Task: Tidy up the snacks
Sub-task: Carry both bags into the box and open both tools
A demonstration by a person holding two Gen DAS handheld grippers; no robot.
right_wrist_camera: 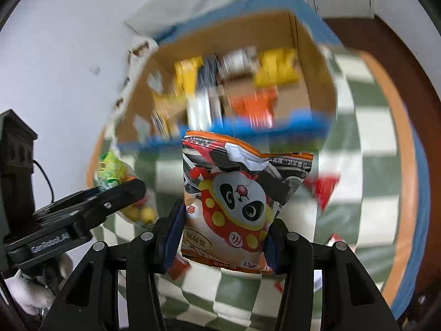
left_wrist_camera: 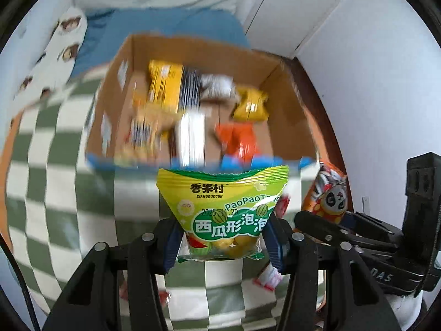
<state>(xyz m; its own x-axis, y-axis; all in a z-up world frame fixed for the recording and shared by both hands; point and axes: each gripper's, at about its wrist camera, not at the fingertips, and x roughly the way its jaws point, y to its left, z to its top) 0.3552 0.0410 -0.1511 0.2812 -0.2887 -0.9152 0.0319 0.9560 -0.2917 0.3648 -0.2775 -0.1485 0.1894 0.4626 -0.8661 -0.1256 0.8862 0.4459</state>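
Note:
My left gripper [left_wrist_camera: 222, 237] is shut on a green and yellow candy packet [left_wrist_camera: 223, 204], held upright above the checked cloth, just short of the cardboard box [left_wrist_camera: 286, 104]. My right gripper [right_wrist_camera: 224, 234] is shut on an orange panda snack packet [right_wrist_camera: 237, 201], also held short of the box [right_wrist_camera: 317, 63]. The panda packet [left_wrist_camera: 328, 193] and right gripper show at the right in the left wrist view. The green packet [right_wrist_camera: 113, 171] shows at the left in the right wrist view. The box holds several yellow, orange and white snack packs.
A green and white checked cloth [left_wrist_camera: 49, 187] covers the surface. Red and white small packets [left_wrist_camera: 268, 275] lie on it below the grippers, and another red one [right_wrist_camera: 322, 187] lies to the right. A white wall [left_wrist_camera: 372, 82] stands to the right.

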